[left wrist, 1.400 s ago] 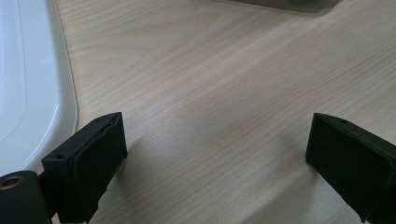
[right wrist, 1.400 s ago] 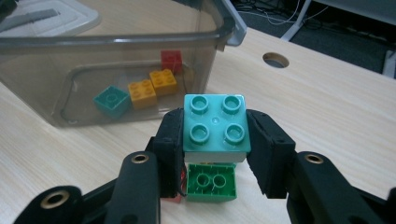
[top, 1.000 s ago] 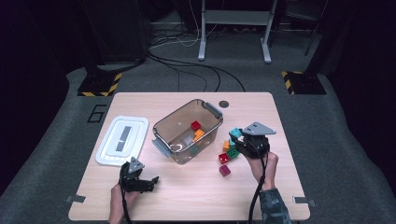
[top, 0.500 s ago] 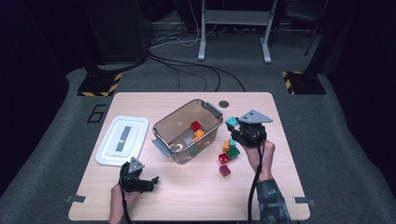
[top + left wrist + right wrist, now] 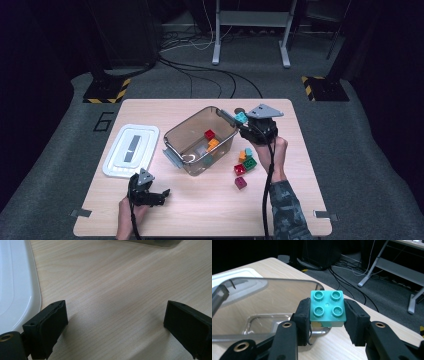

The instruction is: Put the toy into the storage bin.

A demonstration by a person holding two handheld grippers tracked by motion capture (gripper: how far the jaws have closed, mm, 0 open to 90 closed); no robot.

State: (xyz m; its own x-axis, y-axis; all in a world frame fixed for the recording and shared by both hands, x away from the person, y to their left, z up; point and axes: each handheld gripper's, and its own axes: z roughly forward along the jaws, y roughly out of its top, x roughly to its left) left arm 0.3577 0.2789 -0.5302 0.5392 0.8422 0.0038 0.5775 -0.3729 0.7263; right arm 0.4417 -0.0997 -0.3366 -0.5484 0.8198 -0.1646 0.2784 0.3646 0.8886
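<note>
Our right gripper (image 5: 327,315) clamps one teal four-stud brick (image 5: 327,308), studs visible up close; our left gripper (image 5: 115,325) gapes empty; three bricks lie in the bin (image 5: 180,135).

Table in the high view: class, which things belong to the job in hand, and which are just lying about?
In the job: teal block clamped in the right gripper; clear bin; loose blocks beside it.
Lying about: white lid; floor cables; idle left gripper.

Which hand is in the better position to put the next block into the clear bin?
The right. Its tongs already clamp the teal block at the clear bin's rim. The left tongs are open over bare table beside the white lid, away from the blocks.
</note>
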